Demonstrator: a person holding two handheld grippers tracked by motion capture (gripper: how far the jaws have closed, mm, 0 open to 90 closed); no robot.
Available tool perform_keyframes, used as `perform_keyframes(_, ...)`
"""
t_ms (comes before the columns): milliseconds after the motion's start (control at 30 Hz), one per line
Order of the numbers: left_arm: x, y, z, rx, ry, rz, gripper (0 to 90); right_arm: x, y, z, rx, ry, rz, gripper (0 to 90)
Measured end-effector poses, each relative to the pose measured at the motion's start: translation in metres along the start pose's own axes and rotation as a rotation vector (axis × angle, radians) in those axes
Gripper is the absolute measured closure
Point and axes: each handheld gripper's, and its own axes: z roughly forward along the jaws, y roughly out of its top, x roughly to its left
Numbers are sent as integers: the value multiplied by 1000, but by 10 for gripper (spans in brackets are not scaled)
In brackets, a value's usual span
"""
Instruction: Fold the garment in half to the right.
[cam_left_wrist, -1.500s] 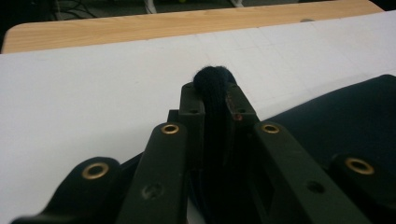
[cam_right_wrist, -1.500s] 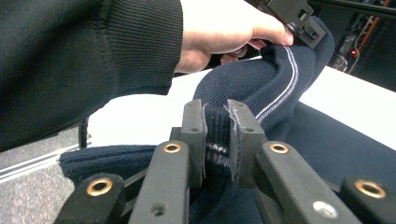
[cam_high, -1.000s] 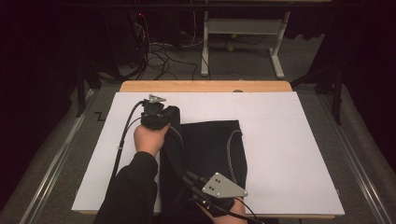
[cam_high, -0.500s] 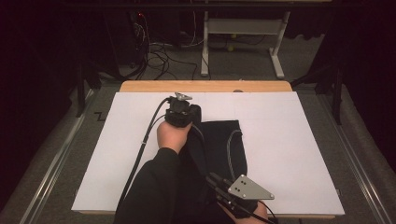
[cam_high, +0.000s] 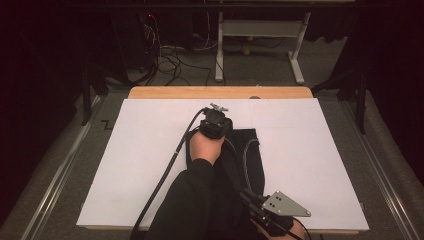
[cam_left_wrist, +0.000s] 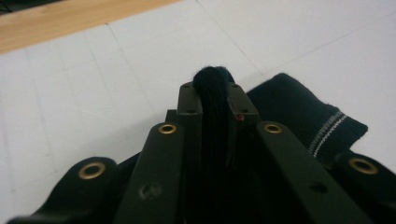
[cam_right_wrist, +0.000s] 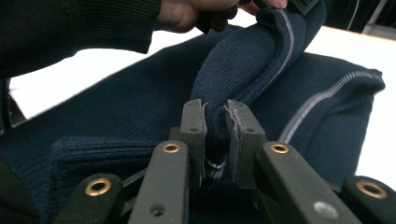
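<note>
A dark navy knitted garment (cam_high: 247, 160) with pale stripes lies on the white table sheet (cam_high: 150, 150), partly folded. My left gripper (cam_left_wrist: 214, 95) is shut on a bunched fold of the garment (cam_left_wrist: 212, 112); in the high view the left gripper (cam_high: 216, 122) sits at the garment's far edge, near the table's middle. My right gripper (cam_right_wrist: 215, 122) is shut on another fold of the garment (cam_right_wrist: 252, 65), which rises from its jaws toward the other hand. In the high view the right gripper (cam_high: 260, 205) is at the near edge, under its grey plate.
A wooden strip (cam_high: 220, 92) runs along the table's far edge. Beyond it, cables and a white table frame (cam_high: 260, 35) stand on the dark floor. Metal rails (cam_high: 55, 175) flank the table. The sleeved left forearm (cam_high: 190, 200) lies across the garment.
The left gripper has moved to the right and away along the table with the fabric in it. The right gripper has slid to the right along the near edge.
</note>
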Motion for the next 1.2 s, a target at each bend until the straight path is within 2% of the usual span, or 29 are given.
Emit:
perform_keyframes(100,-6,-1,7,5,-7,-3,751,-3,-4,-4,15,-8,2,789)
perform_keyframes(300,-15,-2,12,-5,-18,23,741,-6,-9,-9,16,-19,-16,825)
perform_keyframes(467,-23,-4,18,-8,-43,35,742,-11,-12,-14,29,-32,0,848)
perform_keyframes(600,-31,-3,20,-21,-58,43,740,-12,-13,-17,17,-41,-1,848)
perform_keyframes(667,-33,-2,20,-30,-72,41,689,-12,-12,-19,13,-49,3,848)
perform_keyframes(733,-34,-1,19,-53,-88,35,580,-13,-13,-20,7,-51,9,848)
perform_keyframes(800,-34,0,18,-72,-98,43,524,-15,-13,-20,4,-52,7,848)
perform_keyframes(933,-31,0,13,-81,-111,51,426,-18,-13,-21,5,-58,15,848)
perform_keyframes(1033,-30,-1,4,-101,-108,75,391,-20,-13,-23,-1,-65,19,853)
perform_keyframes(1200,-17,-9,-12,-136,-114,65,390,-19,-13,-22,2,-66,17,862)
